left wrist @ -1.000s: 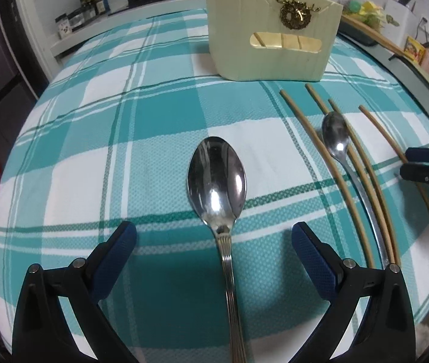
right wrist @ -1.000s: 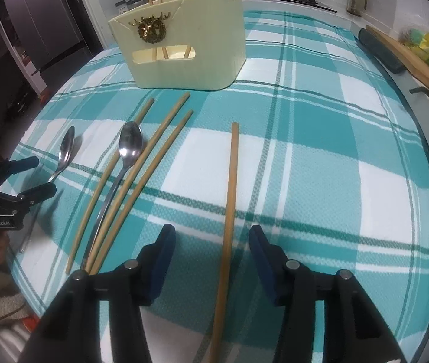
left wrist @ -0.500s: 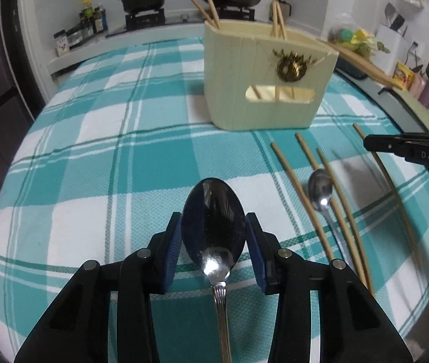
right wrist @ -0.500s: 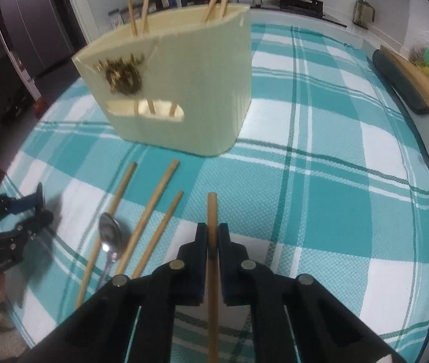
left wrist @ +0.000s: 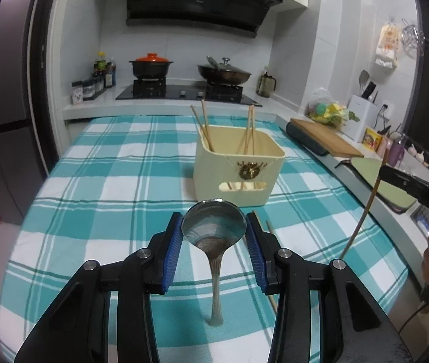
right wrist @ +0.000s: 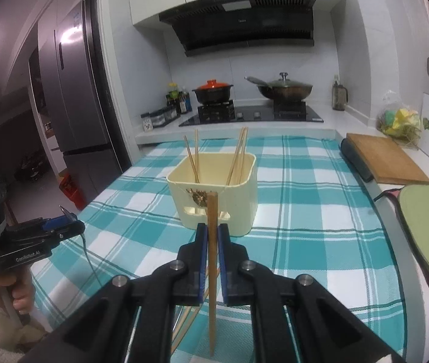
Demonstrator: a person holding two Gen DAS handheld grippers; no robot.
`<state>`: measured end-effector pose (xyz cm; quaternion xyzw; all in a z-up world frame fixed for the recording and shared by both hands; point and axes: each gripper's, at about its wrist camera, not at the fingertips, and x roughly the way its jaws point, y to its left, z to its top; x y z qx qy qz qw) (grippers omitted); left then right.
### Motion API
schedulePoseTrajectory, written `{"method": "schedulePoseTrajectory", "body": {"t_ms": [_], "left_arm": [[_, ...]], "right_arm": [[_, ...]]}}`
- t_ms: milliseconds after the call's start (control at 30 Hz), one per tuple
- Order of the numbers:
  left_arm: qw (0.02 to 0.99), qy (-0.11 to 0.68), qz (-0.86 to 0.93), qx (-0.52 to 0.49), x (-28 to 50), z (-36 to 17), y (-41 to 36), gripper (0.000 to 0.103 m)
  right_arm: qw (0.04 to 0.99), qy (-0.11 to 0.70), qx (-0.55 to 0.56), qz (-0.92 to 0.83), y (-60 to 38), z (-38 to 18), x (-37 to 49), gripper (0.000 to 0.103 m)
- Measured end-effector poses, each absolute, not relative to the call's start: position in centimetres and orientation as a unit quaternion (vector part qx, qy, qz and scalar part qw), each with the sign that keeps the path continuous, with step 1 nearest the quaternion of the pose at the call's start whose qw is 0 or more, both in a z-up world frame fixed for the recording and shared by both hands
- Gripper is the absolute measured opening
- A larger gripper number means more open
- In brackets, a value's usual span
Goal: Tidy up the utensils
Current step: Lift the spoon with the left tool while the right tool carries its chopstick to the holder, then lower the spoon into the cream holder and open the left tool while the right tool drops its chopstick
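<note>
The left tongs (left wrist: pixel 214 236) clamp the bowl of a steel spoon (left wrist: pixel 213 227) between their blue pads, the handle hanging down toward the teal plaid cloth on the worktop (left wrist: pixel 108 187). The right tongs (right wrist: pixel 212 243) pinch a wooden chopstick (right wrist: pixel 212 272) that stands nearly upright, lifted off the cloth. Beyond both, near the middle of the worktop, sits a cream utensil holder (left wrist: pixel 238 169) with several chopsticks (left wrist: pixel 205 130) leaning inside it. A few loose chopsticks (right wrist: pixel 184 323) lie on the cloth below the right tongs. At the far end a black pot with an orange lid (left wrist: pixel 151 66) and a lidded wok (left wrist: pixel 224 72) rest on the stove
</note>
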<state>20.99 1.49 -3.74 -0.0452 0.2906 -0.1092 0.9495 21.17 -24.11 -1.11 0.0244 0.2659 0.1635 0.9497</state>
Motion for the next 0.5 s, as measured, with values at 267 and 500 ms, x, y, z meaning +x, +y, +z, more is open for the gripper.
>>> {"method": "schedulePoseTrajectory", "body": {"t_ms": [267, 500], "left_arm": [[0.952, 0.273, -0.124, -0.053, 21.1, -1.6, 1.5, 0.042], [0.95, 0.268, -0.144, -0.071, 23.6, 1.5, 2.3, 0.042]], "right_arm": [[0.966, 0.211, 0.009, 0.152, -23.4, 1.4, 19.7, 0.007], [0.968, 0.205, 0.007, 0.145, -23.7, 2.7, 21.7, 0.007]]}}
